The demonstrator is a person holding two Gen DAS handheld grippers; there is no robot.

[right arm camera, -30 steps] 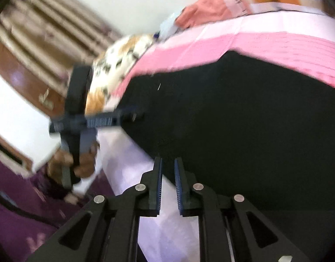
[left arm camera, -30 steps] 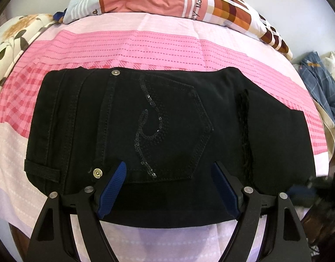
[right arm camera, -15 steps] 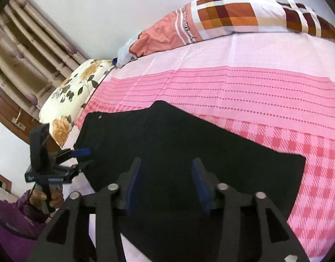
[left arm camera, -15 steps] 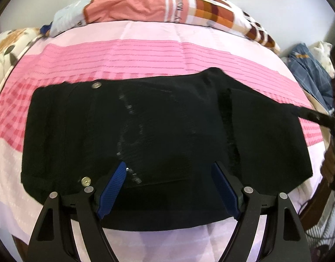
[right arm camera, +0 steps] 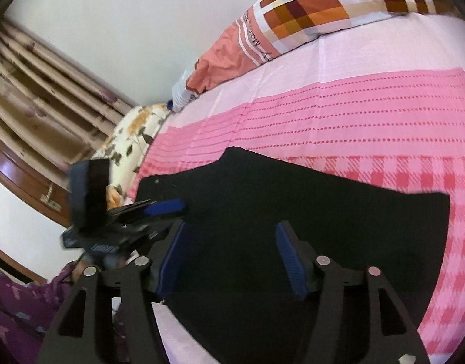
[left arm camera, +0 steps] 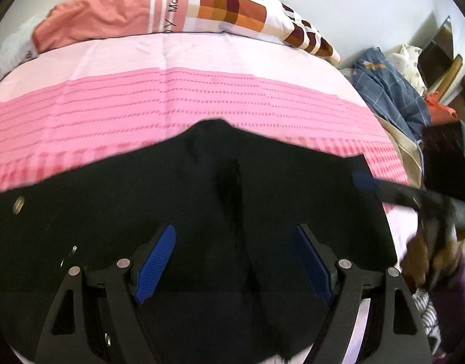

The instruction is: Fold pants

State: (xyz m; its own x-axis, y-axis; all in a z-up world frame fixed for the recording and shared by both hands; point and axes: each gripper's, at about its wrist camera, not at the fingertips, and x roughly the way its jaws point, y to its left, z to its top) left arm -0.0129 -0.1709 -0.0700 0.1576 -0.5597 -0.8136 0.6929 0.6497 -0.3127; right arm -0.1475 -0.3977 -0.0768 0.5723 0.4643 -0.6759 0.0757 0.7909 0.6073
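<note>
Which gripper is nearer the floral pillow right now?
Left. In the right wrist view the left gripper sits right beside the floral pillow, over the black pants' end nearest it. The right gripper, jaws just opening, hovers over the pants, farther off.

pants [left arm camera: 202,212] | black, folded into a flat block (metal rivet showing) | lying on pink bedspread

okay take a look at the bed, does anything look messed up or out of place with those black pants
Nothing stands out. The black pants lie folded flat on the pink bedsheet, neat along the edges that show; the near part is hidden. Both tools are open, gripping nothing: the left tool and the right tool, whose jaws have just been opening.
</note>
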